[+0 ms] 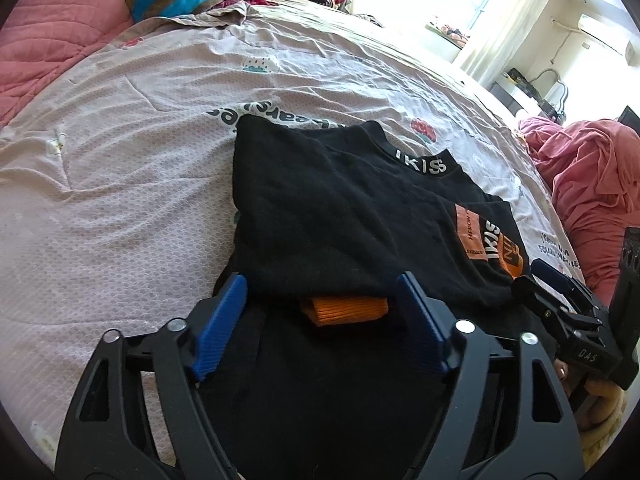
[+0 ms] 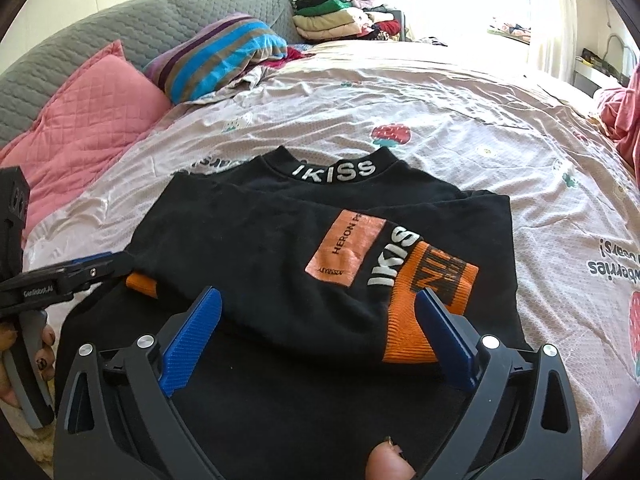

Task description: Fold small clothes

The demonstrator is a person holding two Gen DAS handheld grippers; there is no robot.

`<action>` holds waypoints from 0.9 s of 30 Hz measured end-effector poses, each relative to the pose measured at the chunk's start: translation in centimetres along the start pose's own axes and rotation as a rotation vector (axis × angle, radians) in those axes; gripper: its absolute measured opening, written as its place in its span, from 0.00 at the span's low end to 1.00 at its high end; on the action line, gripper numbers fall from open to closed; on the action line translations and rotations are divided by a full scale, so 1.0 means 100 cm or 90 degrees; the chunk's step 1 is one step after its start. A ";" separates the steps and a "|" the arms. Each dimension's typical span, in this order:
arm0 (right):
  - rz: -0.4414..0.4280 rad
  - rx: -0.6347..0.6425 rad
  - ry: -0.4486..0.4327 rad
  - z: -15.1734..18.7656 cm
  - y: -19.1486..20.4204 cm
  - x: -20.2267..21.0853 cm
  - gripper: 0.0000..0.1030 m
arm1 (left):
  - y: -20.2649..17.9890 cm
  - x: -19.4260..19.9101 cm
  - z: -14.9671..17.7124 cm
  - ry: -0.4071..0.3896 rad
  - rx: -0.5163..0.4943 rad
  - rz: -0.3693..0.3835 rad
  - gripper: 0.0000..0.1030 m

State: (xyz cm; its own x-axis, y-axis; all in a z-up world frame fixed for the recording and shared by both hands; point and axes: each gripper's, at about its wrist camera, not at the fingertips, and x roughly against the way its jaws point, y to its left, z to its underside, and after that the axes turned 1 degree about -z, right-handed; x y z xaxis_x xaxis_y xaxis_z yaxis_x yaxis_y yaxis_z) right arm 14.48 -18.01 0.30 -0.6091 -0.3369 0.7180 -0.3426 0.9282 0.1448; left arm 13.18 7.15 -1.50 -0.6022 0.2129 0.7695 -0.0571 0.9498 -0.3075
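A black sweater (image 1: 340, 208) (image 2: 280, 240) with a white "IKISS" collar (image 2: 334, 171) lies flat on the bed, both sleeves folded across its body. In the left wrist view my left gripper (image 1: 320, 284) stands open over the near hem, and one orange cuff (image 1: 346, 310) lies between its blue fingers without touching them. My right gripper (image 2: 318, 294) is open wide over the other sleeve. That sleeve's orange cuff (image 2: 416, 320) lies against the inside of the right finger. Each gripper also shows in the other's view: the right gripper (image 1: 536, 276) and the left gripper (image 2: 100, 264).
The pale printed bedsheet (image 2: 460, 128) spreads all around. A pink quilted pillow (image 2: 80, 120), a striped blanket (image 2: 224, 56) and a stack of folded clothes (image 2: 336, 20) sit at the bed's far end. A pink garment (image 1: 592, 184) lies heaped to the right.
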 end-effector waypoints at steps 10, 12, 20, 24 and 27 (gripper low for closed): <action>-0.003 -0.016 -0.010 -0.003 -0.003 0.008 0.95 | -0.007 0.015 -0.001 -0.025 -0.015 -0.014 0.90; 0.000 -0.015 -0.012 -0.003 -0.003 0.009 0.95 | -0.009 0.018 -0.001 -0.029 -0.020 -0.020 0.91; 0.002 -0.013 -0.030 -0.002 -0.002 0.018 0.95 | -0.010 0.026 0.000 -0.038 -0.022 -0.026 0.91; 0.002 -0.014 -0.037 -0.003 -0.003 0.023 0.95 | -0.011 0.031 0.002 -0.044 -0.022 -0.026 0.91; 0.002 -0.013 -0.041 -0.003 -0.002 0.026 0.95 | -0.013 0.036 0.005 -0.046 -0.027 -0.026 0.91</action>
State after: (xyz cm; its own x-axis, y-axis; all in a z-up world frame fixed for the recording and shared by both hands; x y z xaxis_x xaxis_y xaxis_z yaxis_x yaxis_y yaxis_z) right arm 13.17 -19.05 2.31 -0.6552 -0.3428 0.6732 -0.3267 0.9321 0.1566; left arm 10.75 6.54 1.39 -0.6565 0.1581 0.7375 -0.0497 0.9666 -0.2515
